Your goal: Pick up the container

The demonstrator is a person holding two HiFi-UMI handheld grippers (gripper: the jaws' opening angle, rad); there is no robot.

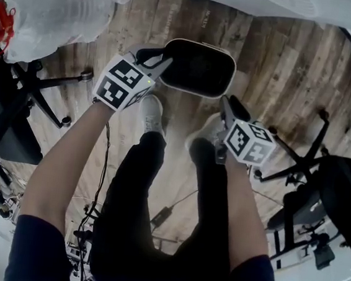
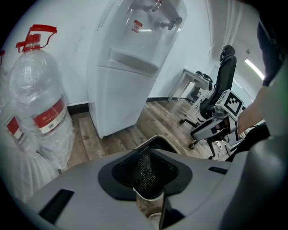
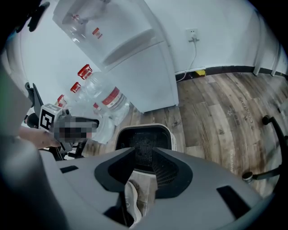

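Observation:
The container is a black mesh bin (image 1: 199, 67) with a white rim, standing upright on the wooden floor in front of the person's feet. In the head view my left gripper (image 1: 155, 63) is at the bin's left rim, and my right gripper (image 1: 225, 102) is at its near right corner. In the left gripper view the bin's mesh wall (image 2: 145, 174) sits in the gap of my left gripper (image 2: 148, 158), whose jaws stand apart. In the right gripper view the bin (image 3: 144, 139) lies just beyond my right gripper (image 3: 144, 156), also open, with a shoe and floor showing through the gap.
Large water bottles (image 1: 52, 11) lie at the far left beside a white water dispenser (image 2: 130, 67). Office chairs stand at the left (image 1: 16, 114) and right (image 1: 320, 189). The person's shoes (image 1: 152, 112) are just behind the bin. A cable (image 1: 161, 215) runs along the floor.

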